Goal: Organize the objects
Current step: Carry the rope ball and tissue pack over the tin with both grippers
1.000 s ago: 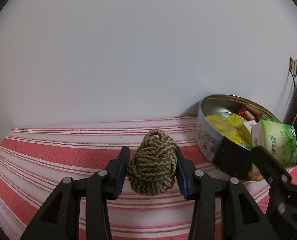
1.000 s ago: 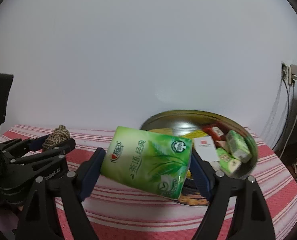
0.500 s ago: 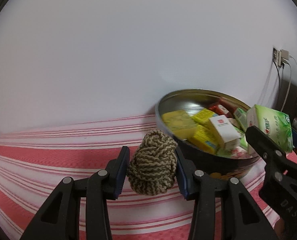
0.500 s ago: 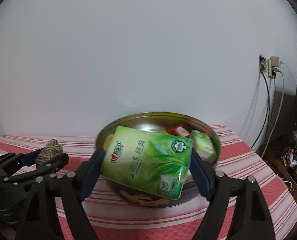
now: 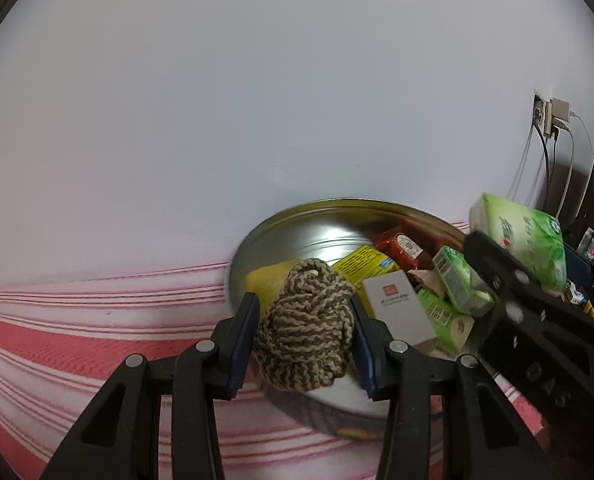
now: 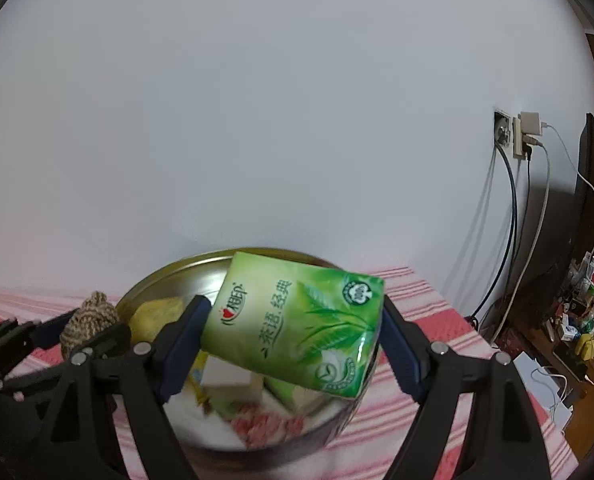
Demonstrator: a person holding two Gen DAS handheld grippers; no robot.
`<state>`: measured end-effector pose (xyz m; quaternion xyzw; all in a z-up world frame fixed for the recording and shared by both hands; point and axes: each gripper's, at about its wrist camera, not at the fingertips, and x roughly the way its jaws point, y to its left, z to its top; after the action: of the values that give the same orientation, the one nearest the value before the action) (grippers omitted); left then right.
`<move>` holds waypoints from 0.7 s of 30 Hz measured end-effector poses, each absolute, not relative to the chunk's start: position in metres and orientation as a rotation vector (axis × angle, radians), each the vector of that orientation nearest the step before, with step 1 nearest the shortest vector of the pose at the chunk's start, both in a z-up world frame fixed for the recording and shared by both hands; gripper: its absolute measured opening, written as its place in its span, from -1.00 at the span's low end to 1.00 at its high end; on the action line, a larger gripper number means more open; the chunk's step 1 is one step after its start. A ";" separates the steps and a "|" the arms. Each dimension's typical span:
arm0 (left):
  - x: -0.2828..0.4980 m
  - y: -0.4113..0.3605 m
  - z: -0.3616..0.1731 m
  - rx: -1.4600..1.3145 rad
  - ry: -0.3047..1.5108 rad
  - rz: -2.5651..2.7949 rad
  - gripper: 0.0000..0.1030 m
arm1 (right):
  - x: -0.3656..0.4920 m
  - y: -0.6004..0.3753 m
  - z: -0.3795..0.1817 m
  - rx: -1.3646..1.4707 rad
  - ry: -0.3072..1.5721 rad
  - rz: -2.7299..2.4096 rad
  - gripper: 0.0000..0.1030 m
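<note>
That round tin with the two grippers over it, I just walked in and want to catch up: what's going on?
A person is tidying loose items into the round metal tin on the striped cloth. The left hand-held gripper is shut on a ball of brown twine, and the right hand-held gripper clamps a green tissue pack. Both are held above the tin, which already holds small boxes and packets; neither is released yet.
</note>
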<state>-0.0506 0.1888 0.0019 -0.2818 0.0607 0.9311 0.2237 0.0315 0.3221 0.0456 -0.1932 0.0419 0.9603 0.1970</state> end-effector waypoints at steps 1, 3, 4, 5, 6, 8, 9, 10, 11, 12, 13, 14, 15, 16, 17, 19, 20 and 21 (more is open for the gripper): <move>-0.054 0.193 0.001 -0.783 0.165 2.568 -0.10 | 0.028 0.325 0.046 -0.541 0.132 2.686 0.61; -0.061 0.199 -0.002 -0.801 0.159 2.561 -0.10 | 0.020 0.334 0.047 -0.542 0.163 2.680 0.61; -0.065 0.203 -0.004 -0.816 0.153 2.555 -0.10 | 0.017 0.336 0.046 -0.544 0.167 2.677 0.61; -0.068 0.207 -0.007 -0.827 0.149 2.550 -0.10 | 0.014 0.339 0.046 -0.548 0.170 2.672 0.61; -0.070 0.209 -0.010 -0.833 0.150 2.547 -0.10 | 0.011 0.342 0.045 -0.550 0.174 2.669 0.61; -0.075 0.215 -0.013 -0.843 0.160 2.549 -0.10 | 0.005 0.349 0.043 -0.560 0.190 2.665 0.61; -0.077 0.218 -0.015 -0.848 0.160 2.548 -0.10 | 0.002 0.353 0.042 -0.563 0.195 2.666 0.61; -0.078 0.218 -0.015 -0.852 0.158 2.548 -0.10 | 0.000 0.358 0.042 -0.567 0.199 2.666 0.61; -0.081 0.221 -0.016 -0.857 0.155 2.547 -0.10 | -0.002 0.359 0.042 -0.568 0.200 2.666 0.61; -0.083 0.224 -0.016 -0.859 0.152 2.547 -0.10 | -0.004 0.361 0.042 -0.570 0.201 2.667 0.61; -0.083 0.224 -0.015 -0.858 0.148 2.546 -0.10 | -0.006 0.362 0.043 -0.570 0.200 2.669 0.61; -0.085 0.225 -0.014 -0.858 0.144 2.547 -0.10 | -0.008 0.363 0.043 -0.572 0.196 2.672 0.61; -0.085 0.225 -0.011 -0.861 0.143 2.548 -0.10 | -0.010 0.364 0.044 -0.577 0.187 2.674 0.61; -0.085 0.226 -0.010 -0.867 0.140 2.547 -0.10 | -0.012 0.364 0.044 -0.582 0.177 2.674 0.61; -0.088 0.228 -0.009 -0.877 0.136 2.545 -0.10 | -0.014 0.366 0.044 -0.586 0.171 2.674 0.61; -0.093 0.236 -0.009 -0.906 0.146 2.532 -0.10 | -0.018 0.368 0.043 -0.597 0.174 2.673 0.61; -0.094 0.238 -0.009 -0.915 0.150 2.531 -0.10 | -0.020 0.371 0.043 -0.607 0.176 2.671 0.61; -0.099 0.242 -0.010 -0.927 0.154 2.532 -0.10 | -0.024 0.373 0.042 -0.622 0.175 2.669 0.61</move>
<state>-0.0985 0.2418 -0.0103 -0.3350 0.0557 0.9148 0.2187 -0.0238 0.3732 0.0425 -0.2222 0.0625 0.9529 0.1966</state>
